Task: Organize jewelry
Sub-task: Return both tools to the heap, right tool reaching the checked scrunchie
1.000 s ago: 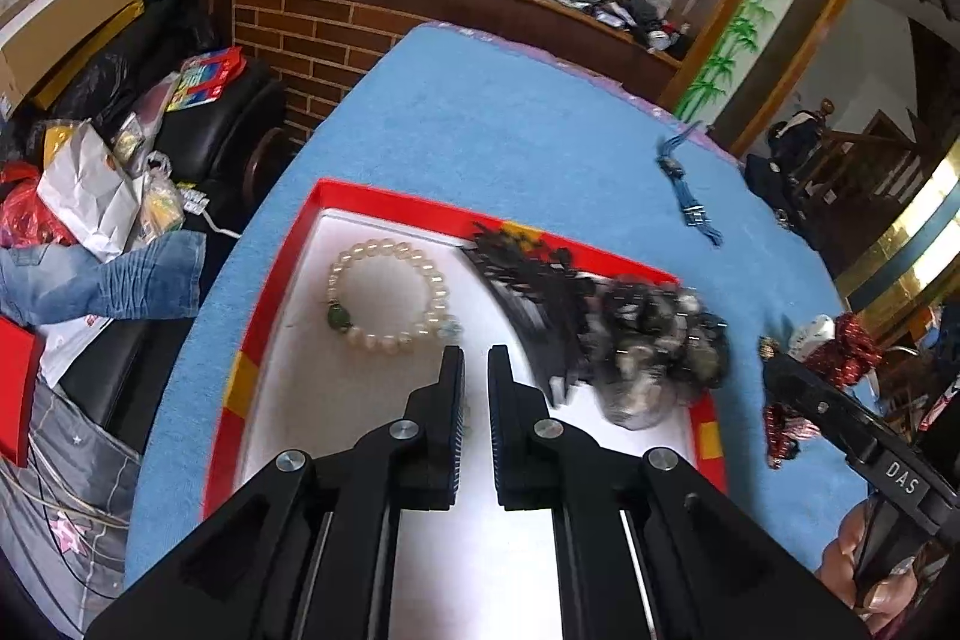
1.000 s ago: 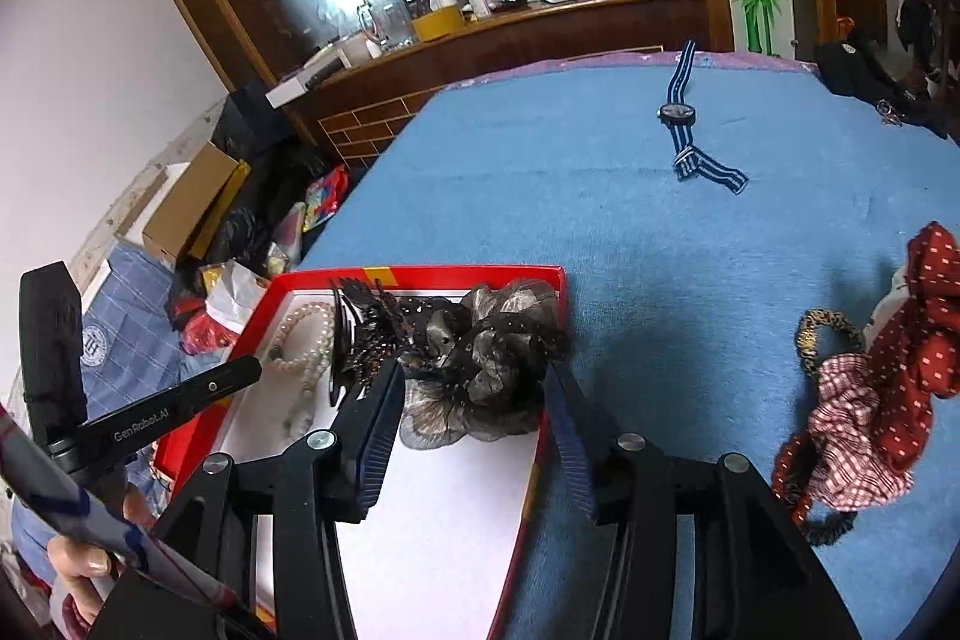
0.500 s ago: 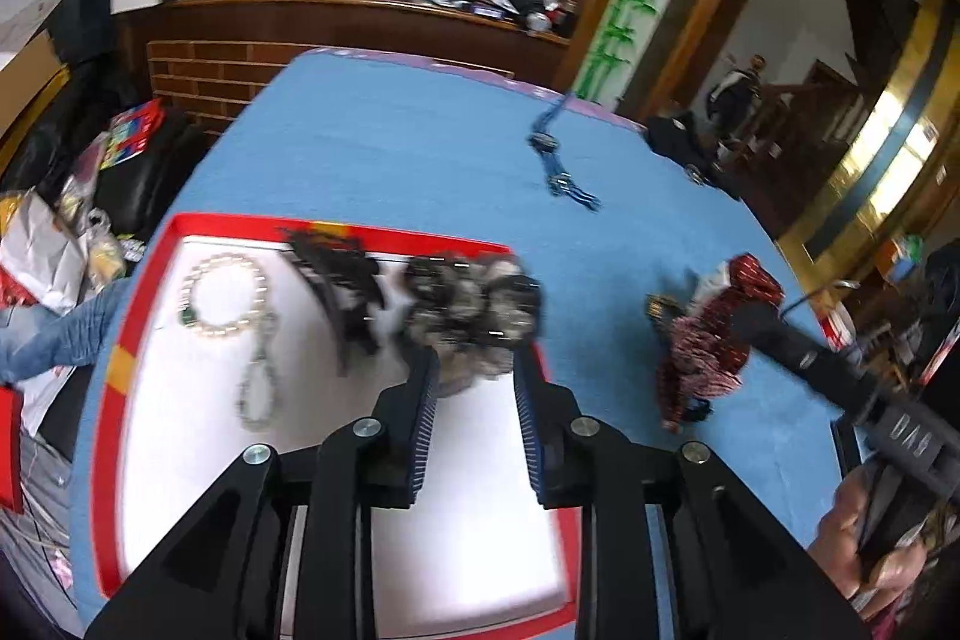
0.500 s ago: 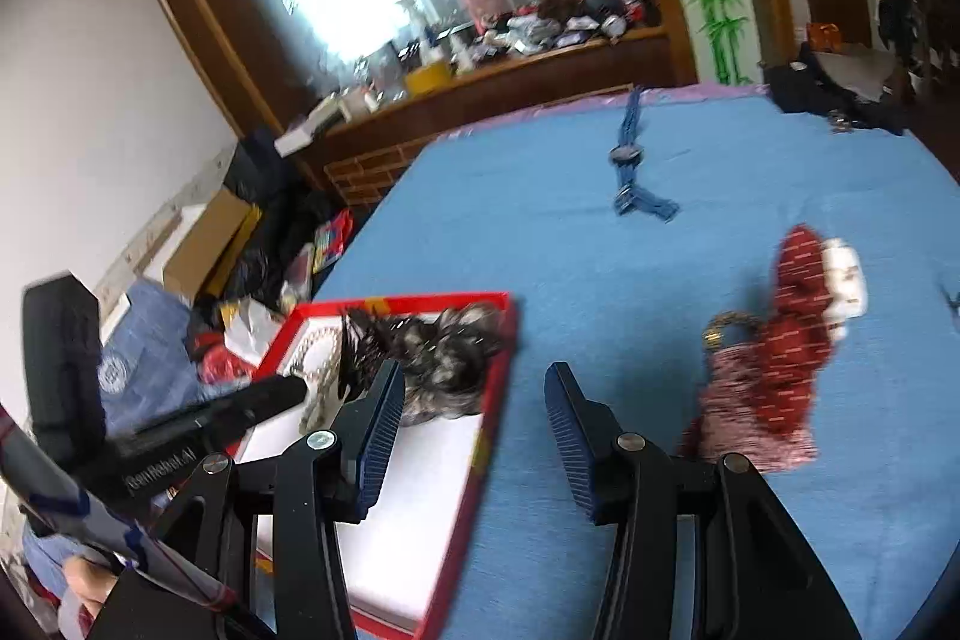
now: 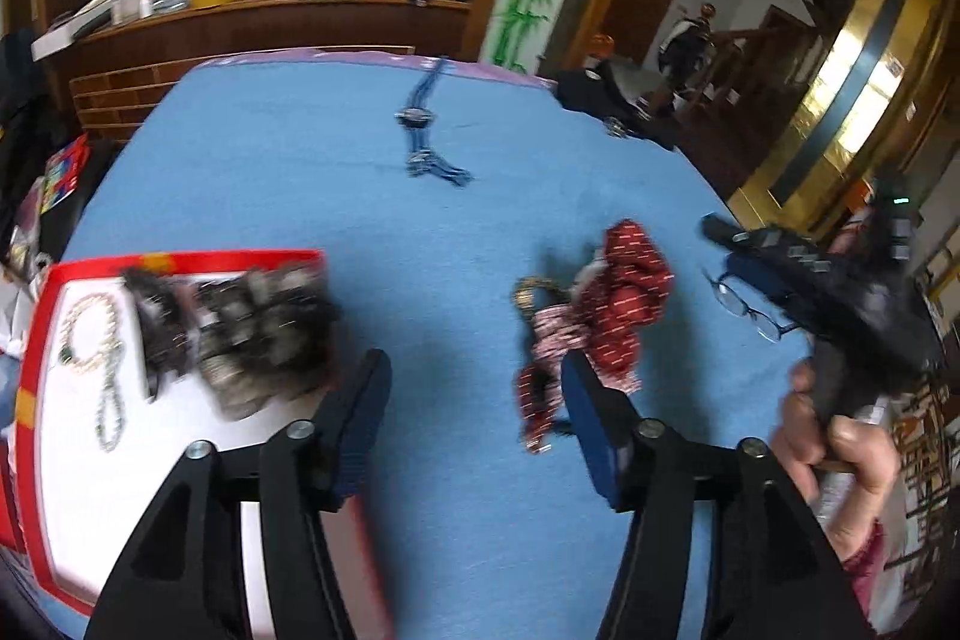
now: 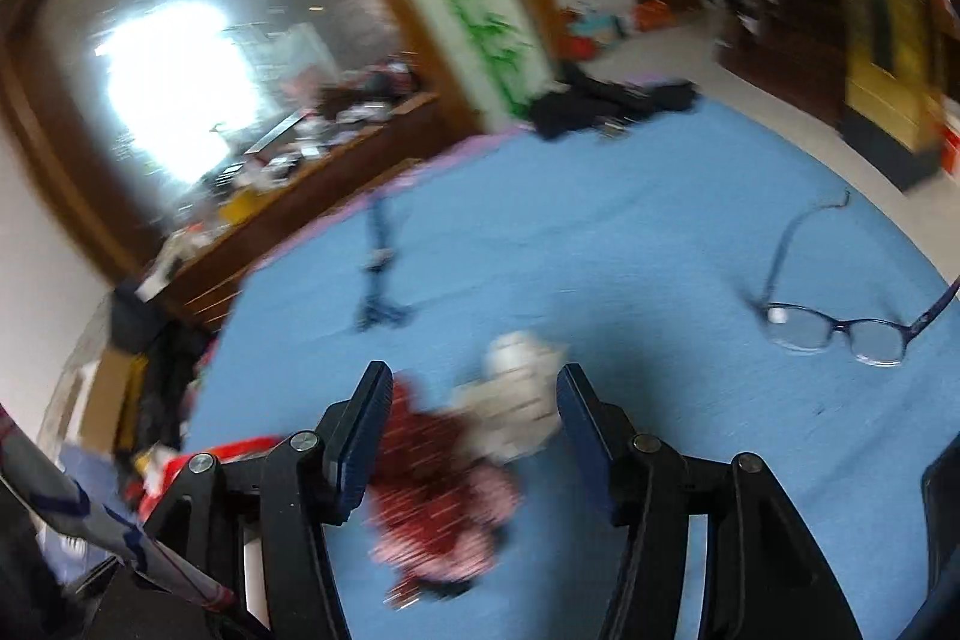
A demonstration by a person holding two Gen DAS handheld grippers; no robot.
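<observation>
A red-rimmed white tray (image 5: 180,257) lies at the left of the blue table. It holds a pearl bracelet (image 5: 90,334), a thin chain (image 5: 111,412), a black hair claw (image 5: 153,328) and a dark frilly scrunchie (image 5: 264,334). A pile of red and patterned scrunchies (image 5: 606,310) lies on the cloth; in the right wrist view the pile (image 6: 444,514) is blurred, with a white piece (image 6: 516,394). My left gripper (image 5: 474,418) is open and empty above the cloth between tray and pile. My right gripper (image 6: 471,430) is open, its jaws either side of the pile.
A blue striped watch (image 5: 420,124) lies far across the table and shows in the right wrist view (image 6: 378,280). Glasses (image 6: 840,328) lie at the right, also visible in the left wrist view (image 5: 744,307). Dark clothing (image 6: 606,100) sits at the far edge.
My left gripper has opened wide and swung right, off the tray. My right gripper has moved right from the tray to over the scrunchie pile. Both views are motion-blurred.
</observation>
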